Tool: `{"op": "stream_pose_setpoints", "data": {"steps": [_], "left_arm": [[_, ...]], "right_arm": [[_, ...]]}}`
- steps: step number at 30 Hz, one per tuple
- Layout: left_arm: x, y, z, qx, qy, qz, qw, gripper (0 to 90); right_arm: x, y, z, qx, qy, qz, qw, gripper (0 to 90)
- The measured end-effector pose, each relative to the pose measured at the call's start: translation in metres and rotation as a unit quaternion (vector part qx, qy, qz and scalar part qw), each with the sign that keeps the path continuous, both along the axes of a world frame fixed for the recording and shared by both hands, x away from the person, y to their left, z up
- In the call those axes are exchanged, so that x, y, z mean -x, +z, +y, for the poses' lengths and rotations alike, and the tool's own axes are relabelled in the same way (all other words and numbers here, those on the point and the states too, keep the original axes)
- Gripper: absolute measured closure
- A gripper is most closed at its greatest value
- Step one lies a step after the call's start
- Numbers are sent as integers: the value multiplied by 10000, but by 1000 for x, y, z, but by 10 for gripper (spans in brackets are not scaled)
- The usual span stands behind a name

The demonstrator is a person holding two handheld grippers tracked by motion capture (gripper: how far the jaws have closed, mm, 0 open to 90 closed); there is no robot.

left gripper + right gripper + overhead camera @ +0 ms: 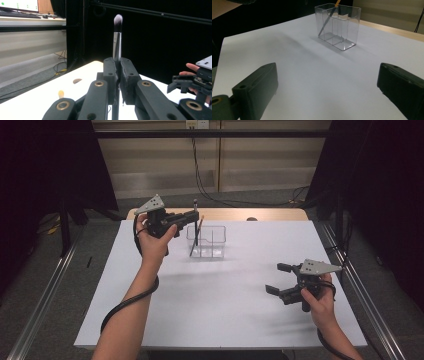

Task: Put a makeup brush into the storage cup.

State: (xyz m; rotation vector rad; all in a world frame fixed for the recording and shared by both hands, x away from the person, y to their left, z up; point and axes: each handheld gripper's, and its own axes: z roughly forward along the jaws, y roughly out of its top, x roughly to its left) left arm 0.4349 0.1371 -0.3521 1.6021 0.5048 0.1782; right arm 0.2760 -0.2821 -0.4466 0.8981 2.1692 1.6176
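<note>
Almost done: your left gripper [192, 216] squeezes the makeup brush [117, 37] upright over the clear organizer [207, 241] at twelve o'clock. Lower it in. Your right gripper [279, 278] waits wide open.

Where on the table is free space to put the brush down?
The white table is bare between the clear organizer and the open right claw, and along the near edge. It is crowded only around the organizer, where the left claw holds the makeup brush.
</note>
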Motion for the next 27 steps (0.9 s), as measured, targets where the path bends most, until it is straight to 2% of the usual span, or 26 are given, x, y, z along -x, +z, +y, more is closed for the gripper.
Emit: {"op": "stream_pose_setpoints", "data": {"steps": [12,27], "left_arm": [[-9,3,-5,-85,233,-112,9996,840],[-17,3,-7,-123,349,-142,9992,840]], "right_arm": [[0,-2,-2,-1,5,14,10000,27],[3,-1,-6,38,-14,32,10000,27]]}}
